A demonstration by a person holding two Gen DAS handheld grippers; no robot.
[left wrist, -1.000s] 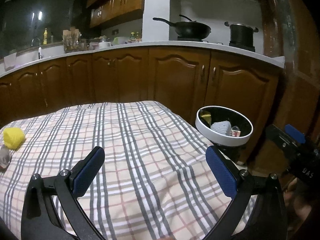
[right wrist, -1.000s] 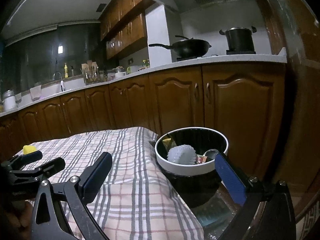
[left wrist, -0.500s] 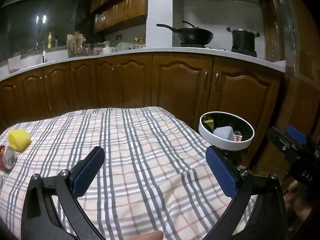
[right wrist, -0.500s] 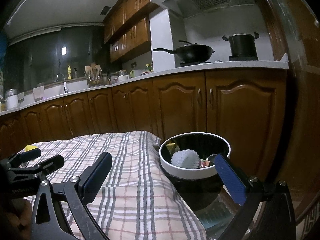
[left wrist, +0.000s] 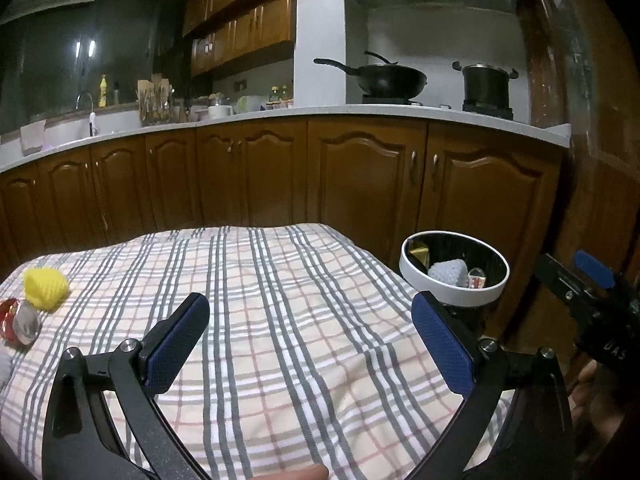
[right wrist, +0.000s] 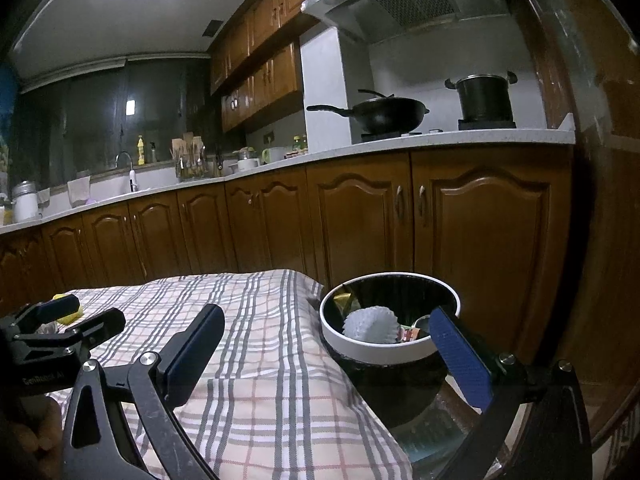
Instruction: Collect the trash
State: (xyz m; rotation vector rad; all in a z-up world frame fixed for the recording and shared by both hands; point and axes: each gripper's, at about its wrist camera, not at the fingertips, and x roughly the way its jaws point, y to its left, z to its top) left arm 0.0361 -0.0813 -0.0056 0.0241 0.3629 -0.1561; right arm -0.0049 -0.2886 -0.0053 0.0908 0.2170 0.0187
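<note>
A black trash bin with a white rim (left wrist: 456, 300) stands off the right edge of the checked tablecloth (left wrist: 280, 300); it also shows in the right wrist view (right wrist: 384, 356). It holds a white foam net (right wrist: 370, 325) and small wrappers. A yellow foam net (left wrist: 45, 289) and a red and silver wrapper (left wrist: 18, 321) lie at the cloth's far left. My left gripper (left wrist: 310, 342) is open and empty above the cloth. My right gripper (right wrist: 328, 356) is open and empty, beside the bin.
Brown kitchen cabinets (left wrist: 360, 176) with a white counter run behind the table. A wok (left wrist: 384, 79) and a pot (left wrist: 486, 84) sit on the stove. A brown wall or door (left wrist: 592, 160) stands at the right.
Both grippers have risen and tilted up a little, so the table sits lower in view. The red and silver wrapper has come into the left wrist view.
</note>
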